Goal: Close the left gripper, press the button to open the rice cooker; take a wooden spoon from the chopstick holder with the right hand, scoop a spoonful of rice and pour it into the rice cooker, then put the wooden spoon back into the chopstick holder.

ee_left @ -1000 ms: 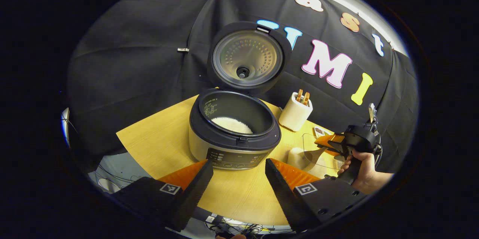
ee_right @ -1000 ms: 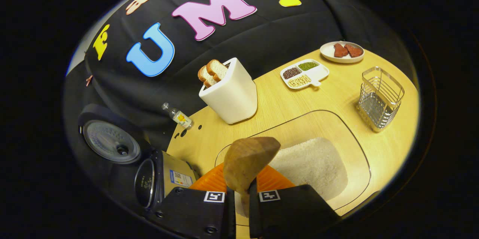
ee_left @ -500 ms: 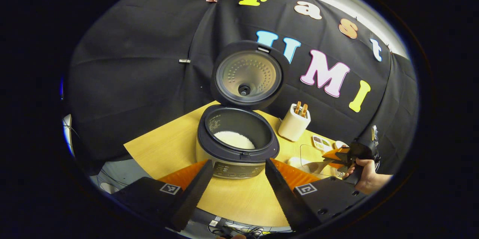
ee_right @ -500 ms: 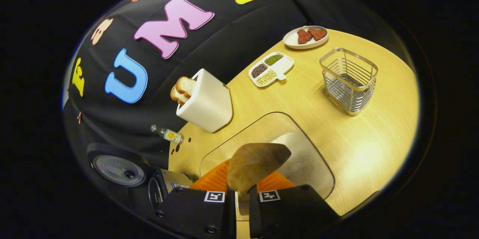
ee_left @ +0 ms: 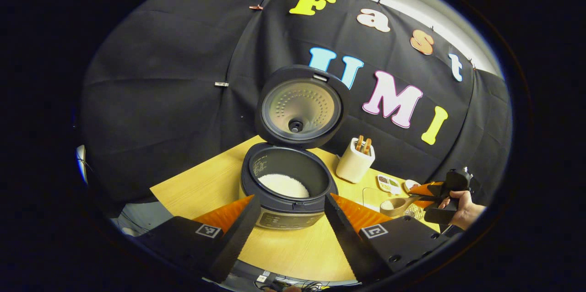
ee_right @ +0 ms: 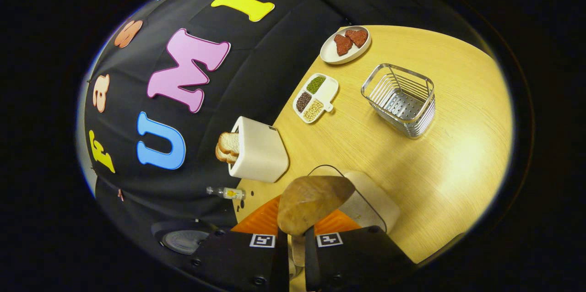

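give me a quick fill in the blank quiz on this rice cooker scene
1. The rice cooker has its lid ____.
2. The right tongs are shut on the handle of a wooden ____.
3. The white toaster holds slices of ____.
4. The wire basket on the table holds ____.

Missing words: open; spoon; bread; nothing

Wooden spoon (ee_right: 311, 202) handle hidden between claw fingers; spoon bowl hides part of rice container (ee_right: 373, 202).
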A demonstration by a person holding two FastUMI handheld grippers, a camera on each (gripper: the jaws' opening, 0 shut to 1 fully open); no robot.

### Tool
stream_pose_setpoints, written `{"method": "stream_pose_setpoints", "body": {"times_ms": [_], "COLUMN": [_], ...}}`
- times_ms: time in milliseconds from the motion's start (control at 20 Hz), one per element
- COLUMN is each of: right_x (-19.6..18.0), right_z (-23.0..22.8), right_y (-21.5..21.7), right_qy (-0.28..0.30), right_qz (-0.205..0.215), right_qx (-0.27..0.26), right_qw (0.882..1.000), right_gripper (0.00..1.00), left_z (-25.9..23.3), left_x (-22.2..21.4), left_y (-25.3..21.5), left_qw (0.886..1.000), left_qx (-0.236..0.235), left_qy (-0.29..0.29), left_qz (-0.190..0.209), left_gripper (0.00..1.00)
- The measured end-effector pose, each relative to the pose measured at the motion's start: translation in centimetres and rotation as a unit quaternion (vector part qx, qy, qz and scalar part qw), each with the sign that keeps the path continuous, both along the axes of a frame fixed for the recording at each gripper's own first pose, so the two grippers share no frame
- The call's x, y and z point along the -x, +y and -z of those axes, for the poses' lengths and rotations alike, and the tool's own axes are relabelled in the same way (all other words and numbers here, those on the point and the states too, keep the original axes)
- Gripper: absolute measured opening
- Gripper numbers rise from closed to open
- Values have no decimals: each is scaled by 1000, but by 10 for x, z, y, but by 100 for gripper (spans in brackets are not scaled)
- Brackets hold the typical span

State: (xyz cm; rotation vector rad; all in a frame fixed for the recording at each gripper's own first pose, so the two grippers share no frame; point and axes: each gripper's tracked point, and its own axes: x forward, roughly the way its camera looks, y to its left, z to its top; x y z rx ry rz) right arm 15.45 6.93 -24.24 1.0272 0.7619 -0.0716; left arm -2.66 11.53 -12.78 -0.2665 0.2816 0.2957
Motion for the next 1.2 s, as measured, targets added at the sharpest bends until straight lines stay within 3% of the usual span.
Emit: {"method": "stream_pose_setpoints", "body": {"times_ms": [200, 700, 950, 1200], "right_x": [-9, -11, 4, 4], "right_z": [-42, -115, -107, -110], "right_y": [28, 163, 229, 283], "right_qy": [-23, -75, -77, -144], "right_qz": [-8, -96, -151, -219], "right_qx": [-45, -121, -97, 1], "right_qw": [999, 985, 981, 965], "right_gripper": [18, 18, 18, 18], "left_z": [-9, -19, -11, -2], "left_x": [2, 30, 52, 66], "left_y": [12, 59, 87, 108], "left_qw": [1000, 998, 996, 993], "left_qx": [-2, 10, 24, 39], "left_qy": [-12, -36, -37, -35], "left_qz": [-5, -52, -84, -102], "left_gripper": [95, 95, 95, 95]}}
